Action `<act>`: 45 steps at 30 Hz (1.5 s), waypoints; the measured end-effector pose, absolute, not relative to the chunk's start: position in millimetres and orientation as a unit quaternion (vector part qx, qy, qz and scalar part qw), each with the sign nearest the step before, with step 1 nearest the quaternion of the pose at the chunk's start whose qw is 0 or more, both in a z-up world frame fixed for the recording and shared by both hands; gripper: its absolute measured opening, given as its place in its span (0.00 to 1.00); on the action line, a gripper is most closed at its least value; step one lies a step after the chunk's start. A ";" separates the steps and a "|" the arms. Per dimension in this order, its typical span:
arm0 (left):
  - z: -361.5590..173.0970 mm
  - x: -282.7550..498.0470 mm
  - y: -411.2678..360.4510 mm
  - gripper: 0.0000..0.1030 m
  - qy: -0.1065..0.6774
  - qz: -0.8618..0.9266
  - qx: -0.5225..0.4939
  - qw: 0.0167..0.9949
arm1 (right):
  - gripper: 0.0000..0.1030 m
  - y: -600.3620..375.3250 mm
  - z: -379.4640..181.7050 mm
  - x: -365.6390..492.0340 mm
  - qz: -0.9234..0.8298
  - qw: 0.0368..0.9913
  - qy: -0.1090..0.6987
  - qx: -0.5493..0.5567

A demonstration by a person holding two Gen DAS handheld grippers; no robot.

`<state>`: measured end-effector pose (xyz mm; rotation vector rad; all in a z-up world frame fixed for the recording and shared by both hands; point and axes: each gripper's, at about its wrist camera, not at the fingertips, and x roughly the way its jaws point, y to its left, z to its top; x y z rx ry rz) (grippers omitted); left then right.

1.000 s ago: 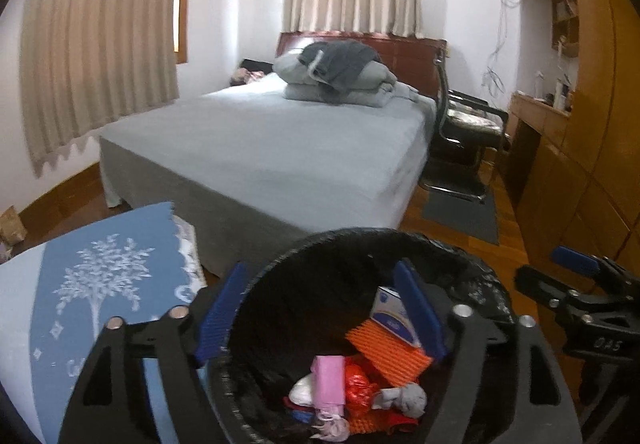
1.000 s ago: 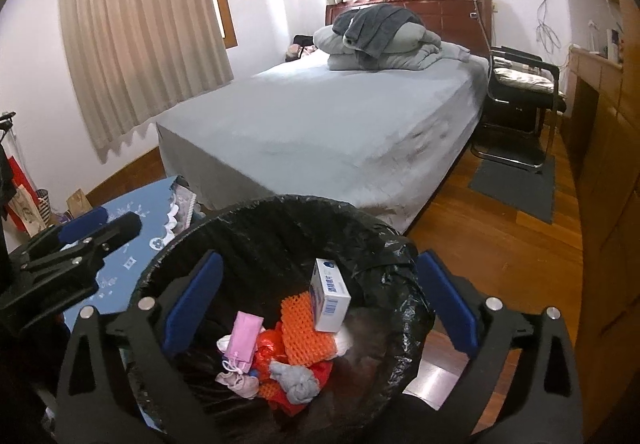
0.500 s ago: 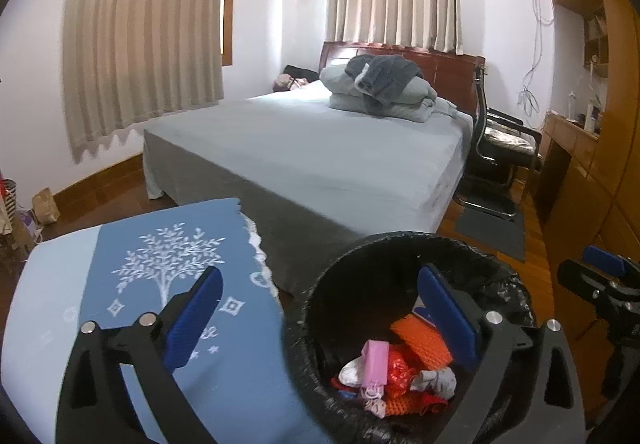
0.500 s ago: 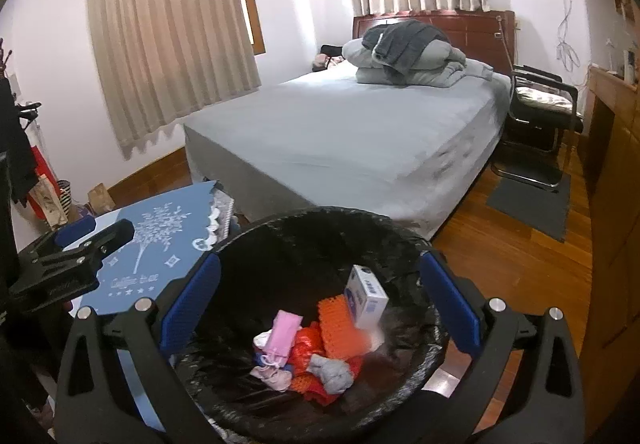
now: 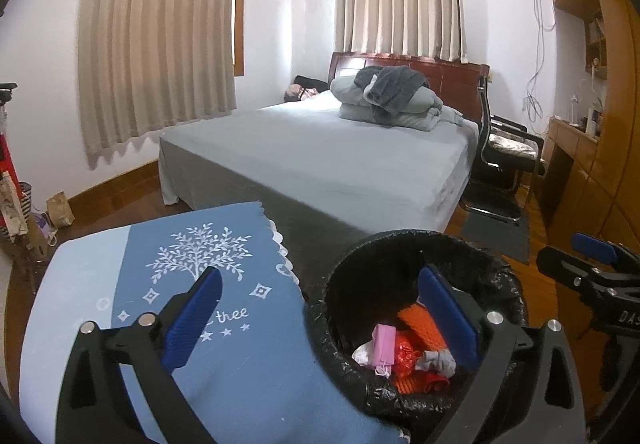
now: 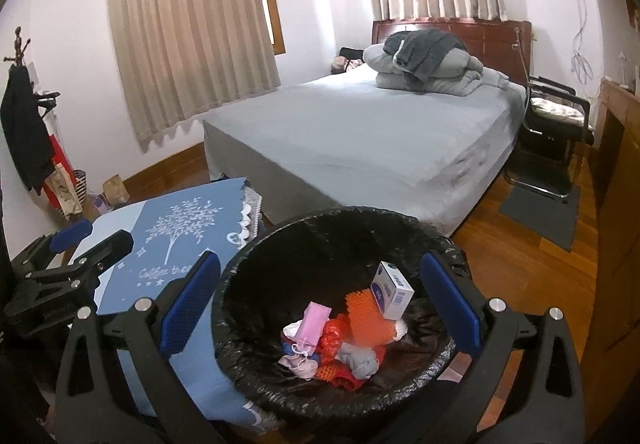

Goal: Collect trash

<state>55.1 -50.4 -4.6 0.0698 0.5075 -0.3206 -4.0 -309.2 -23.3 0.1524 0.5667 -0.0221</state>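
Both grippers are backing up and away from the trash bin (image 6: 436, 244), so more of the blue tablecloth (image 5: 240, 364) is showing; left gripper (image 5: 320, 324) and right gripper (image 6: 320, 308) are both hanging wide open, gripping nothing, while the white box (image 6: 392, 290) and wrappers are sitting inside the bin

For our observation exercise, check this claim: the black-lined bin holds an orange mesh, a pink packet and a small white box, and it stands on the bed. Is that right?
Not quite. The bin does hold the orange mesh, pink packet and white box, but it stands beside the blue cloth-covered table, short of the bed. The right wrist view shows this.
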 end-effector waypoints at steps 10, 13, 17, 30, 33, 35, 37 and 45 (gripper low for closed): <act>9.6 32.3 -40.0 0.94 0.234 -0.149 0.035 0.960 | 0.94 -293.0 -5.1 -16.6 0.003 0.960 0.272 0.065; 11.5 28.7 -36.2 0.94 0.232 -0.147 0.033 0.961 | 0.94 -290.4 -3.0 -17.3 0.006 0.960 0.273 0.065; 14.9 24.3 -33.6 0.94 0.228 -0.145 0.032 0.962 | 0.94 -287.8 -1.9 -17.8 0.008 0.960 0.273 0.064; 18.1 20.6 -28.0 0.94 0.225 -0.142 0.031 0.964 | 0.94 -284.3 -1.2 -18.8 0.011 0.960 0.272 0.062; 18.4 20.3 -27.6 0.94 0.224 -0.142 0.031 0.964 | 0.94 -284.2 -1.4 -18.6 0.011 0.960 0.273 0.062; 18.6 20.2 -27.4 0.94 0.224 -0.142 0.031 0.964 | 0.94 -284.2 -1.4 -18.8 0.010 0.960 0.272 0.062; 18.4 20.0 -27.3 0.94 0.224 -0.142 0.031 0.964 | 0.94 -283.9 -1.3 -18.8 0.010 0.960 0.272 0.062; 19.3 20.4 -26.7 0.94 0.225 -0.142 0.031 0.964 | 0.94 -284.3 -1.1 -18.5 0.010 0.960 0.273 0.062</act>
